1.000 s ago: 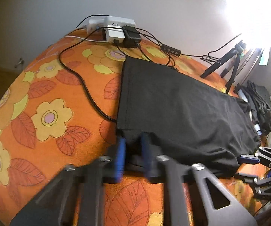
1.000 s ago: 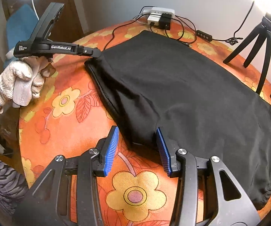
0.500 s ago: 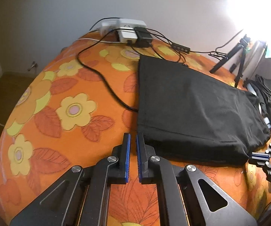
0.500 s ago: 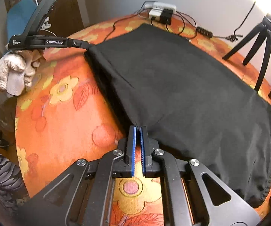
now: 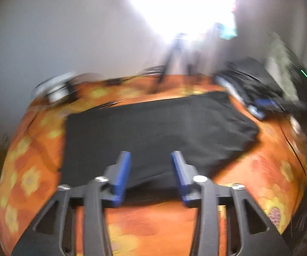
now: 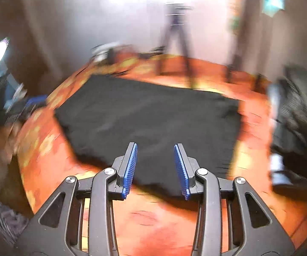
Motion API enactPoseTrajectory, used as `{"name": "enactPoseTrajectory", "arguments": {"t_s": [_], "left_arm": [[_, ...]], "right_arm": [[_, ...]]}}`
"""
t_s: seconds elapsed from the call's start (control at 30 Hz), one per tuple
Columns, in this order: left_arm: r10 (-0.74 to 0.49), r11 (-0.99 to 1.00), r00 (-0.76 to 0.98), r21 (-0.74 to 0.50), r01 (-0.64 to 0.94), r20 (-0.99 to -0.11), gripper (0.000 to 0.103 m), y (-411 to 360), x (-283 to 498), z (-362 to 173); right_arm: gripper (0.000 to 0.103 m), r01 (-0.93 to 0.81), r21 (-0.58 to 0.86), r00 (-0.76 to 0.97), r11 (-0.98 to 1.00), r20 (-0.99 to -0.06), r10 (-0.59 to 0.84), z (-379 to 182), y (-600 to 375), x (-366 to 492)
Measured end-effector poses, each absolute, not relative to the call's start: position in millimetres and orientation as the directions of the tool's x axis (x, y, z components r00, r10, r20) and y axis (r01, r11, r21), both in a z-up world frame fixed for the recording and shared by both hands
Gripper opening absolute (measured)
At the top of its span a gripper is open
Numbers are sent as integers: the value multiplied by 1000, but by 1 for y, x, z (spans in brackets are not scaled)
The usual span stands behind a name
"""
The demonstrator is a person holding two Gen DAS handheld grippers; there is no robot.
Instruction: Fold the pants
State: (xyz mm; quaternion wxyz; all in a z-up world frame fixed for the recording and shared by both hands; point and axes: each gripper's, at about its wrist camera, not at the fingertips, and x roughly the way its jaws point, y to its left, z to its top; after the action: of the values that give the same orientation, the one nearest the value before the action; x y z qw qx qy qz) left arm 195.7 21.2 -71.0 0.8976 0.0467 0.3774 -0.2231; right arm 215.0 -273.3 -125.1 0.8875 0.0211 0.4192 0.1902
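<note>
The black pants (image 5: 153,132) lie folded flat on the orange flowered cover (image 5: 36,149), seen again in the right wrist view as a dark slab (image 6: 149,123). Both views are blurred by motion. My left gripper (image 5: 151,166) hovers over the near edge of the cloth, its jaws opening, blue pads apart with nothing pressed between them. My right gripper (image 6: 155,162) hovers over the near edge too, jaws opening, and the cloth lies below its pads rather than in them. At the left edge of the right wrist view the left gripper (image 6: 25,106) shows as a blur.
A white power strip with plugs and cables (image 5: 57,87) sits at the far left of the bed. Tripods (image 6: 174,32) stand along the far edge. A pile of dark gear (image 5: 260,89) lies at the far right. A bright lamp glares on the wall.
Both grippers were shut at the near edge of the pants half a second ago; now both have opened, lifted and swung sideways. The pants lie folded flat.
</note>
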Motion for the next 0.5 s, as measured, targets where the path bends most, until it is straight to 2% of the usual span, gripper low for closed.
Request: {"name": "enactPoseTrajectory", "arguments": {"t_s": [0.1, 0.2, 0.27, 0.5], "left_arm": [[-434, 812, 564, -34, 583, -702, 46, -44, 187, -68], [-493, 735, 492, -40, 677, -717, 46, -97, 183, -72], [-514, 686, 459, -27, 727, -725, 46, -129, 179, -75], [-552, 603, 378, -43, 797, -744, 46, -193, 176, -93]], "right_arm": [[39, -247, 252, 594, 936, -724, 352, -123, -313, 230], [47, -206, 297, 599, 932, -715, 360, -122, -338, 244], [47, -189, 316, 607, 930, -706, 364, -122, -349, 254], [47, -161, 396, 612, 904, -678, 406, -131, -361, 293]]}}
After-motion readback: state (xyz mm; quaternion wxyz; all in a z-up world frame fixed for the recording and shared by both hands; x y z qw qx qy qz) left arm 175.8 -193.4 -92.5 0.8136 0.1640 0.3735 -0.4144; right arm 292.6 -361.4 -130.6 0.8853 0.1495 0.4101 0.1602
